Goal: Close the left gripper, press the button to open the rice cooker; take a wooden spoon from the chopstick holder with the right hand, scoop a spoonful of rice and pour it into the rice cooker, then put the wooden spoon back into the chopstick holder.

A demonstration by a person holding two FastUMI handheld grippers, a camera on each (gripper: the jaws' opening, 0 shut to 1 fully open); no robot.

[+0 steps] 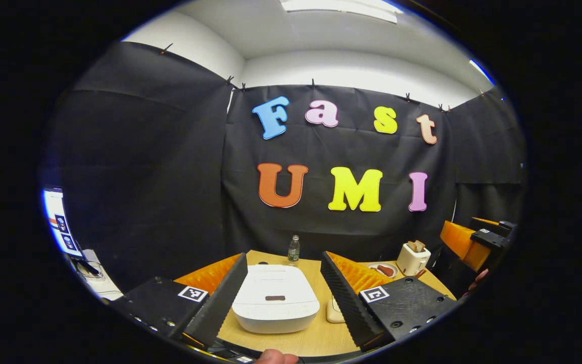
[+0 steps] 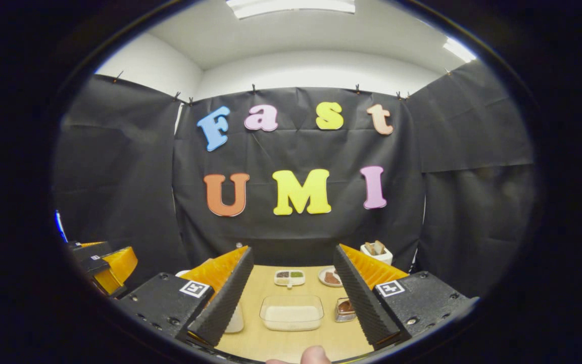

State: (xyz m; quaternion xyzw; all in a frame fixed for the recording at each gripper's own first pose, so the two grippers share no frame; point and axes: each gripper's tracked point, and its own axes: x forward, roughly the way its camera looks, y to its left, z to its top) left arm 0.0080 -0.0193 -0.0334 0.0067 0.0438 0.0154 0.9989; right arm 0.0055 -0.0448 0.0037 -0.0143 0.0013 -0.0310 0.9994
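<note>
A white rice cooker (image 1: pixel 275 298) sits on a light wooden table (image 1: pixel 316 338), its lid closed and flat, with 1 small dark oblong button (image 1: pixel 275 298) near the lid's front. In the right gripper view, a clear rectangular container (image 2: pixel 291 312) holds a shallow layer of pale rice (image 2: pixel 291 314), standing upright on the same table.

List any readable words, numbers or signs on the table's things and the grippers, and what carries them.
No text can be read.
Rice cooker: no legible print.
Water bottle label: too small to read.
Left gripper and right gripper: square coded markers, patterns only, no words.
</note>
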